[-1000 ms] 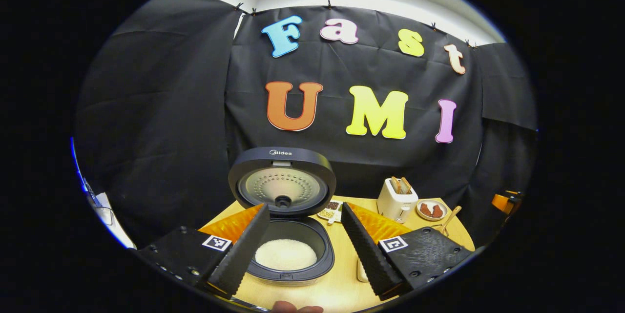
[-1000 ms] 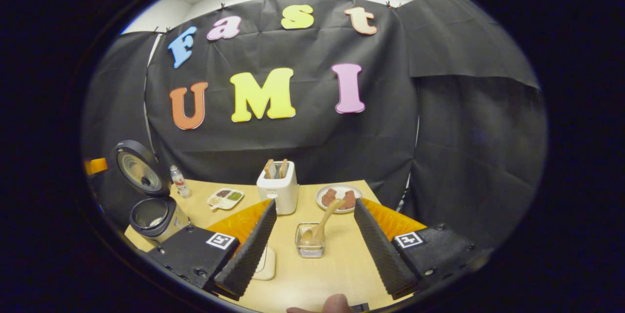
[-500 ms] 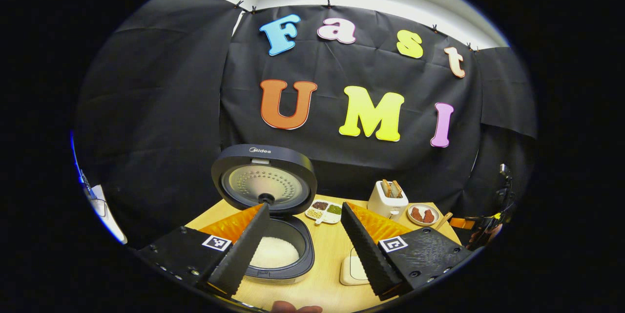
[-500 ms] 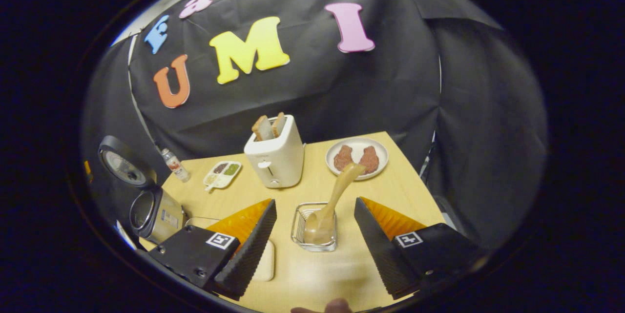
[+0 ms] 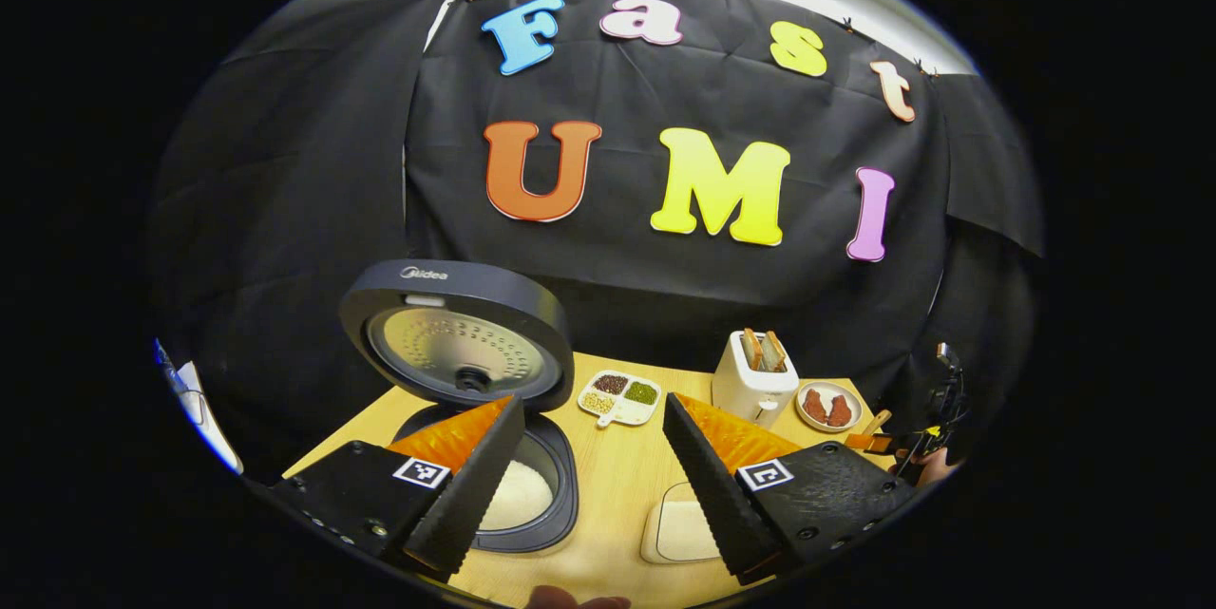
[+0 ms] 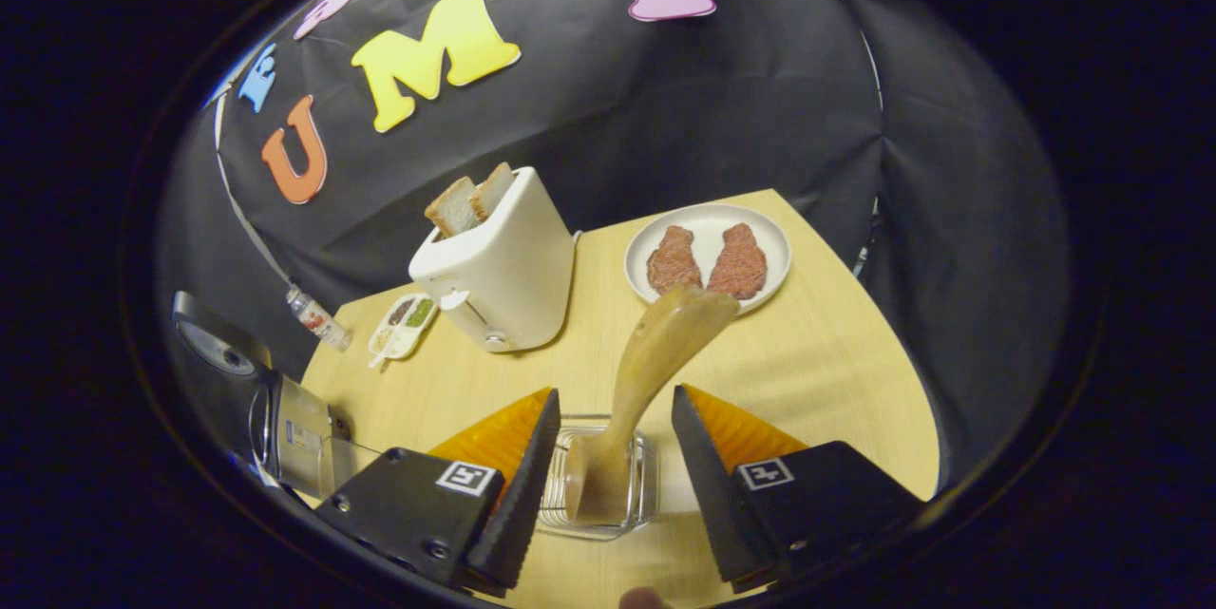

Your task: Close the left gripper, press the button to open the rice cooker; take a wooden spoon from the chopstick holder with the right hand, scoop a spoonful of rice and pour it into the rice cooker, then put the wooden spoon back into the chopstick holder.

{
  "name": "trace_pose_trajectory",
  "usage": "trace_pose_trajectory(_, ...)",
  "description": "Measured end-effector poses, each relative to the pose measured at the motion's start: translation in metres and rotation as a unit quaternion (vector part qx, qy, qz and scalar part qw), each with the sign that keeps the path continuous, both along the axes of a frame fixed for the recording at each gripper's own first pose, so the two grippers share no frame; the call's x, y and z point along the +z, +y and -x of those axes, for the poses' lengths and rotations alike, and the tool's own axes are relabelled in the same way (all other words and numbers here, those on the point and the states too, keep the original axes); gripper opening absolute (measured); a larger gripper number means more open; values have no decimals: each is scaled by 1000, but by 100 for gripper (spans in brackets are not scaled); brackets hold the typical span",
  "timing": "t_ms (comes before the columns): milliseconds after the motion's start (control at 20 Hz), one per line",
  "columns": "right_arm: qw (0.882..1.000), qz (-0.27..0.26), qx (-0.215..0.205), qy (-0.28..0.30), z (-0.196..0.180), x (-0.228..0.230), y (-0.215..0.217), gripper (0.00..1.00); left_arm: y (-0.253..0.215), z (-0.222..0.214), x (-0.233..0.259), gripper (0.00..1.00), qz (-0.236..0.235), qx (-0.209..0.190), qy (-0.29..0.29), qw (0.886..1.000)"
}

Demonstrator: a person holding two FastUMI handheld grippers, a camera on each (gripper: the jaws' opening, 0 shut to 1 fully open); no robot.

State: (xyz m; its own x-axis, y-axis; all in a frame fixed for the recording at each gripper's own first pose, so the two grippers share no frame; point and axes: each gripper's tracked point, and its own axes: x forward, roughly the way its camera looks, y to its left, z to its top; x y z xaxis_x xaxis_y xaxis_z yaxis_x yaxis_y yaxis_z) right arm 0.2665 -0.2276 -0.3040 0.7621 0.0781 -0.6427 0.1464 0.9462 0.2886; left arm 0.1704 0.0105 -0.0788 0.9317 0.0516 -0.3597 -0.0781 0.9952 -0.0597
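Now the right claw (image 6: 608, 485) is spread wide and holds nothing. It hangs just above the chopstick holder (image 6: 600, 485), a little wire basket on the counter (image 6: 817, 371). The wooden spoon (image 6: 646, 371) stands in that basket, right between the two fingers. Its long handle leans up and away from the claw, tipping a bit to the right, toward the plate (image 6: 708, 253) with two pieces of meat. Neither finger touches the spoon yet. I think the claw needs to close on the lower part of the handle, where it comes up between the fingers, and then lift along the lean. The right claw is the near one for this job.

The left claw (image 5: 594, 495) is spread open too, with nothing in it. It sits over by the rice cooker (image 5: 503, 485), whose lid (image 5: 456, 333) is already up. White rice shows inside the pot, but one finger covers part of it.

The bottom end of the spoon is blurry inside the basket, so I cannot tell how it sits there. In the right gripper view the rice cooker sits far at the left edge and is hard to make out. The toaster (image 6: 494, 272) stands behind the basket, well apart.
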Motion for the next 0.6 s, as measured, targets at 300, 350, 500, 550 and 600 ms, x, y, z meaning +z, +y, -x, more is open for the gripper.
trace_pose_trajectory(300, 998, -67, -12, 19, -10, -12, 0, 25, -36, -18, -8, 95, 1, -26, 7, 1000)
trace_pose_trajectory(350, 997, -69, -13, 22, -7, -10, 0, 20, -38, -19, -7, 95, 1, -29, 5, 1000)
trace_pose_trajectory(500, 997, -72, -21, 14, -1, 1, 0, 12, -31, -14, -3, 95, 6, -25, 0, 1000)
trace_pose_trajectory(550, 997, -71, -26, 7, 1, 7, 0, 11, -28, -10, -1, 95, 11, -23, -4, 1000)
trace_pose_trajectory(600, 997, -66, -28, -3, 3, 16, 1, 10, -24, -6, 0, 95, 16, -22, -7, 1000)
